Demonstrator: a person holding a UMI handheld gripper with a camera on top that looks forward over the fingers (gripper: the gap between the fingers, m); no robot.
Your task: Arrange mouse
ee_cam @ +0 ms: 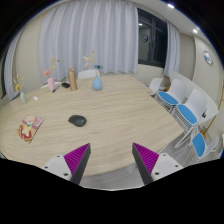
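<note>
A small dark mouse point(77, 120) lies on the light wooden table point(110, 110), well beyond my fingers and slightly left of the gap between them. My gripper point(110, 160) hovers above the near edge of the table, open, with nothing between its purple pads point(76, 157). The mouse stands alone, apart from the other items.
A pink and orange object point(30, 127) lies at the table's left side. At the far edge stand a brown bottle point(72, 79), a blue bottle point(97, 83) and small figures point(48, 78). White and blue chairs point(186, 108) line the right side. Curtains hang behind.
</note>
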